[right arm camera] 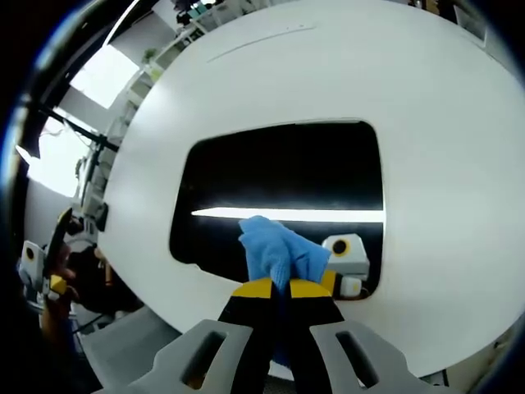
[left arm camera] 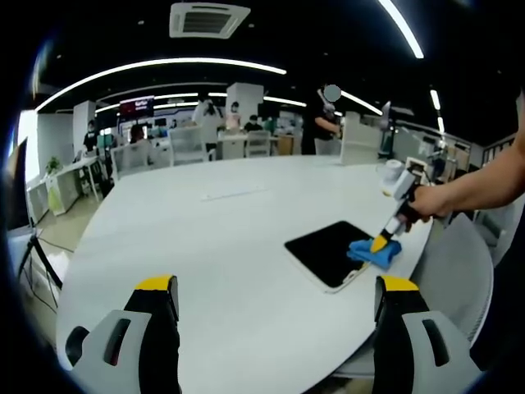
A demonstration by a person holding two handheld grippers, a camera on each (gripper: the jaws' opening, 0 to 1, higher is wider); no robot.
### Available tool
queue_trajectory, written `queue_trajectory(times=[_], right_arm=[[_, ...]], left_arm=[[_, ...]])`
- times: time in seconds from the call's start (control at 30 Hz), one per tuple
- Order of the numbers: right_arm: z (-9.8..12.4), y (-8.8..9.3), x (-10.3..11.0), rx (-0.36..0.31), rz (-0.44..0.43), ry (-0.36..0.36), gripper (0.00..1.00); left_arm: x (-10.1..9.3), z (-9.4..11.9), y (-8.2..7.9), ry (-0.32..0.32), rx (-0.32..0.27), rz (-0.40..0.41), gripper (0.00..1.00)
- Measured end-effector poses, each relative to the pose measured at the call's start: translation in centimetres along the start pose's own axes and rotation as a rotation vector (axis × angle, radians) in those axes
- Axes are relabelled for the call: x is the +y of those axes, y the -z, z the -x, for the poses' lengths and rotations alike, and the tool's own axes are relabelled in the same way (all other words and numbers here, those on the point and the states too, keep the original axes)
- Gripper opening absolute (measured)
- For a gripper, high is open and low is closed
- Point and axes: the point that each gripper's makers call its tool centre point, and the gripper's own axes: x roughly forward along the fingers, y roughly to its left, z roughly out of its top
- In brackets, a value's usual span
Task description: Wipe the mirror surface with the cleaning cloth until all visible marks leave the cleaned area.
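White and round, the table point(left arm camera: 213, 246) takes up most of the left gripper view, standing in a large open office with long curved ceiling lights point(left arm camera: 164, 70), a ceiling vent point(left arm camera: 208, 20), rows of desks and chairs point(left arm camera: 189, 146) behind it, and several people standing or sitting in the background. On the table's near right part lies the mirror point(left arm camera: 328, 250), a dark rounded rectangle with a pale rim, flat on the surface. The left gripper point(left arm camera: 275, 300) hovers above the near edge of the table, its two yellow-tipped jaws spread wide with nothing between them. At the right a person's hand point(left arm camera: 433, 201) brings the right gripper point(left arm camera: 382, 244) down onto the mirror's near right corner, where the blue cloth point(left arm camera: 373, 253) is bunched against the glass. In the right gripper view the mirror point(right arm camera: 279, 185) reflects a bright strip of ceiling light point(right arm camera: 287, 215), and the right gripper point(right arm camera: 279, 289) has its jaws pressed together on the cloth point(right arm camera: 277, 250), which rests on the lower part of the glass. A small white piece point(right arm camera: 349, 258) with a yellow dot shows in the mirror just beside the cloth; what it is cannot be told
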Motion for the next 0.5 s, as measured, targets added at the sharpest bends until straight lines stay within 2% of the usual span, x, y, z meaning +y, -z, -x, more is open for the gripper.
queue_trajectory(times=[0.5], right_arm=[[0.6, -0.4, -1.5, -0.004, 0.006, 0.022, 0.00]], left_arm=[[-0.5, -0.6, 0.0, 0.008, 0.004, -0.005, 1.00]])
